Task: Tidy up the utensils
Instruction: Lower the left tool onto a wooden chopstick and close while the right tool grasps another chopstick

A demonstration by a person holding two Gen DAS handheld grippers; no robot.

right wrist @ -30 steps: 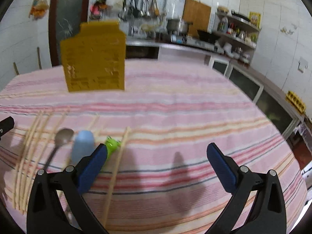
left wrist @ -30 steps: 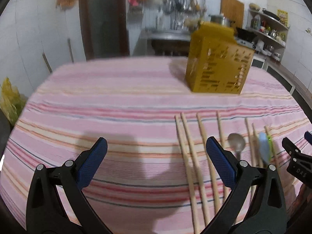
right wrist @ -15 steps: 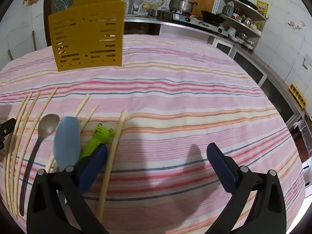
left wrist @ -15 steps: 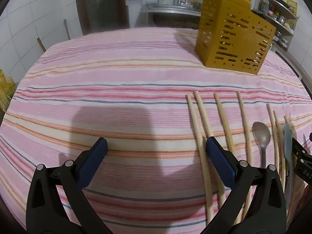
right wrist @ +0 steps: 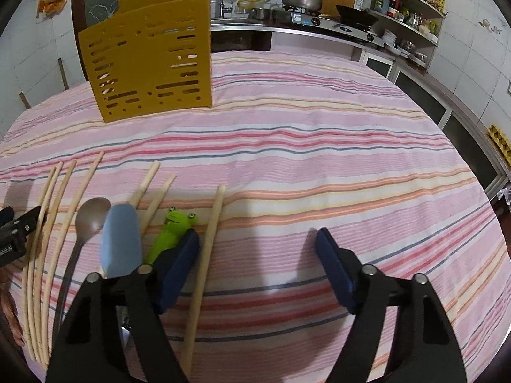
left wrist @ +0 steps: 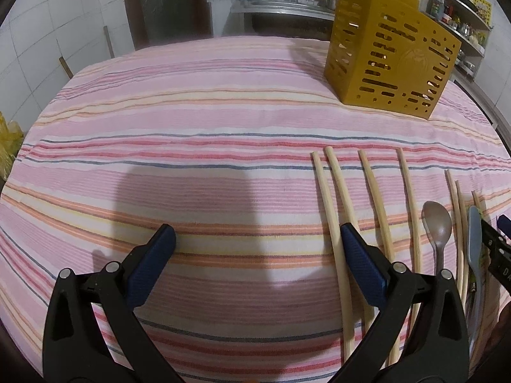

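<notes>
Both grippers hover with jaws spread wide, empty — left gripper [left wrist: 258, 242] beside the chopsticks [left wrist: 338, 204]; right gripper [right wrist: 258, 242] by the frog utensil [right wrist: 171, 231], spoon [right wrist: 91, 215] and blue spatula [right wrist: 121, 239]; yellow holder [right wrist: 150, 52] stands upright, well beyond.

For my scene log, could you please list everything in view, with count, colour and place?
Chopsticks: seven, pale wood, near edge of cloth.
Spoon: one, dull metal, among the chopsticks.
Spatula: one, pale blue, right of the spoon.
Frog-headed utensil: one, green, right of the spatula.
Utensil holder: one, mustard yellow, upright at the far side.
Tablecloth: one, pink striped, covering the table.
Left gripper: black with blue pads, open.
Right gripper: same, open.
</notes>
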